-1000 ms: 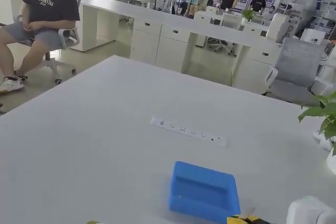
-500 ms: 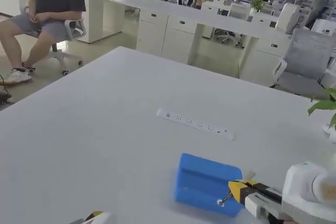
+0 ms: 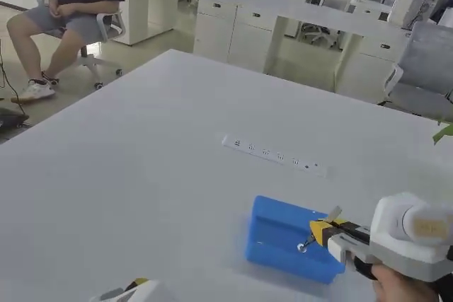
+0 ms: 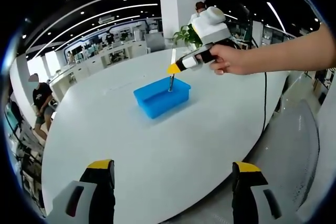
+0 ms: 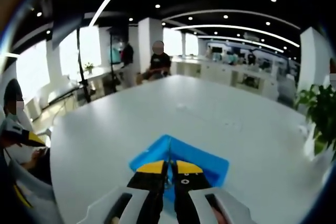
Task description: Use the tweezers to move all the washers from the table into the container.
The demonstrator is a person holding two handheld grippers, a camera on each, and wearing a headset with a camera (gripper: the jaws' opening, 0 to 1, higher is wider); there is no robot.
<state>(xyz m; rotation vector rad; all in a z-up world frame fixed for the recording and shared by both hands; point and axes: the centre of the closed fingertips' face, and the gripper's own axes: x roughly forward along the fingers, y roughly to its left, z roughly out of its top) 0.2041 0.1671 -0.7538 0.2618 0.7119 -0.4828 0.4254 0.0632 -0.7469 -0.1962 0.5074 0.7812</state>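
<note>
The right gripper point(image 3: 320, 231) has its jaws clamped on the tweezers point(image 4: 171, 81). Their tip holds a washer point(image 3: 302, 247) over the blue container point(image 3: 276, 256), near right on the counter point(image 3: 141, 175). The left gripper point(image 4: 173, 165) hovers at the near edge, jaws spread wide.

Wide white counter point(image 3: 141, 175), carried an open blue container point(image 3: 272, 231) near the front, white power strip point(image 3: 274, 155) laid flat beyond.

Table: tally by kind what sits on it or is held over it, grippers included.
blue container: 1
power strip: 1
tweezers: 1
grippers: 2, the left gripper and the right gripper
Total: 5
</note>
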